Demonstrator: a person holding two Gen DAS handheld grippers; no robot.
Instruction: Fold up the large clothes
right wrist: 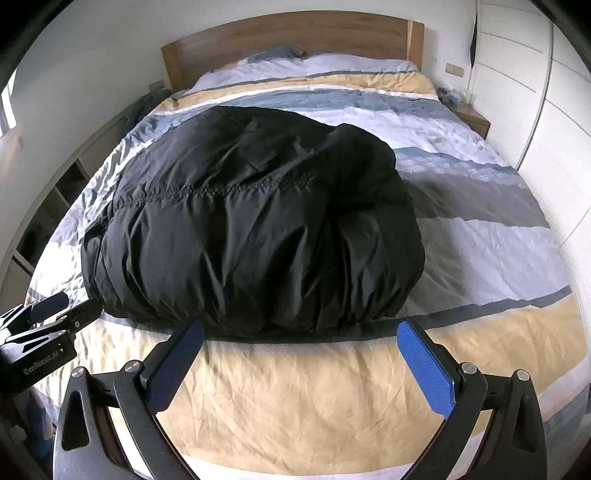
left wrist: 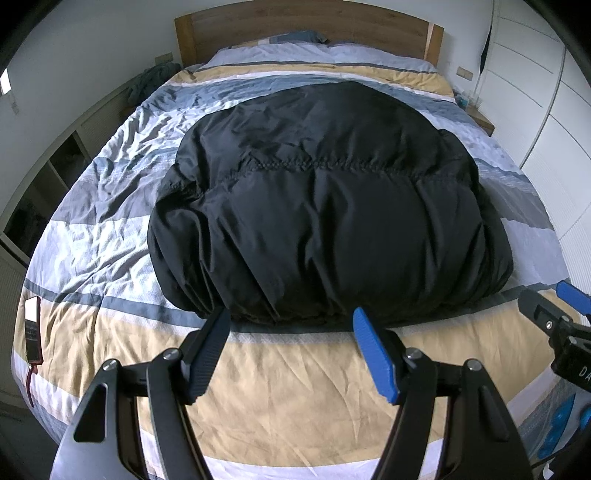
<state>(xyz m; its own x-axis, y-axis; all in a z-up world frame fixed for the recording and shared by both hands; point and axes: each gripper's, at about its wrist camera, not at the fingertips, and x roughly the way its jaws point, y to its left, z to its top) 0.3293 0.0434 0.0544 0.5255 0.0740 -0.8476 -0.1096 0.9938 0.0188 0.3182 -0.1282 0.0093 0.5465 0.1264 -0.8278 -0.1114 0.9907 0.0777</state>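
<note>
A large black puffy jacket (left wrist: 325, 206) lies in a folded, rounded bundle on the striped bed cover (left wrist: 295, 398); it also shows in the right wrist view (right wrist: 251, 229). My left gripper (left wrist: 290, 321) is open and empty, held just in front of the bundle's near edge. My right gripper (right wrist: 301, 332) is open and empty, also just short of the near edge. Each gripper shows at the edge of the other's view: the right gripper (left wrist: 554, 314) and the left gripper (right wrist: 59, 310).
A wooden headboard (left wrist: 303, 29) and pillows stand at the far end. A small dark tag-like object (left wrist: 32, 332) lies on the bed's left edge. Shelves (left wrist: 55, 173) run along the left, white wardrobes (left wrist: 546, 110) and a nightstand (right wrist: 472, 114) on the right.
</note>
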